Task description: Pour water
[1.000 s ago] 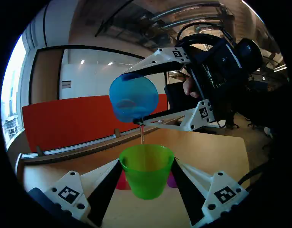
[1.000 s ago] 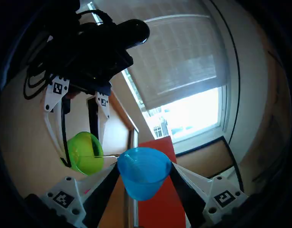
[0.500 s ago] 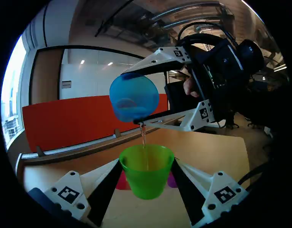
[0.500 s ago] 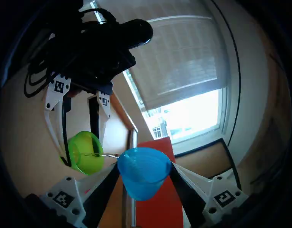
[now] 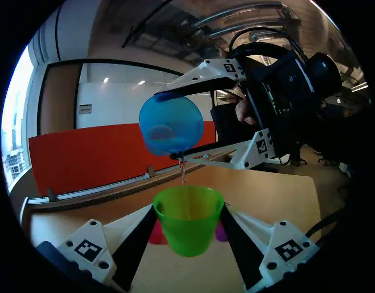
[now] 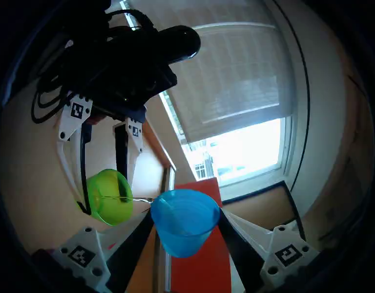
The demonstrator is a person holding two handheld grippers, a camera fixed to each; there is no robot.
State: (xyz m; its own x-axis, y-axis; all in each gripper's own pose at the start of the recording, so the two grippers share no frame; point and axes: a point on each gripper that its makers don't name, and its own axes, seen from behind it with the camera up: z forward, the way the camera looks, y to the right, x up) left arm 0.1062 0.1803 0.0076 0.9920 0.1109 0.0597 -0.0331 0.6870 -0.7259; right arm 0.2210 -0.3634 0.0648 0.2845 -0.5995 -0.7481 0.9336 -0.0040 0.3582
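Observation:
In the left gripper view my left gripper (image 5: 188, 227) is shut on an upright green cup (image 5: 188, 224), held above a wooden table (image 5: 270, 193). Over it, my right gripper (image 5: 174, 124) holds a blue cup (image 5: 171, 125) tipped on its side, mouth toward the camera. A thin stream of water (image 5: 182, 175) falls from the blue rim into the green cup. In the right gripper view the right gripper (image 6: 185, 228) is shut on the blue cup (image 6: 184, 228), and the stream (image 6: 134, 198) reaches the green cup (image 6: 109, 196), clamped by the left gripper (image 6: 105, 193).
An orange-red panel (image 5: 90, 154) and a wooden ledge (image 5: 104, 188) run behind the table. A hand (image 5: 243, 108) holds the right gripper's black body. A bright window with a blind (image 6: 236, 107) faces the right gripper view. Pink and purple things sit behind the green cup (image 5: 157, 234).
The pour goes on; the water stream keeps running. The blue cup has shifted very slightly left and tipped a touch more. The green cup has stayed in place.

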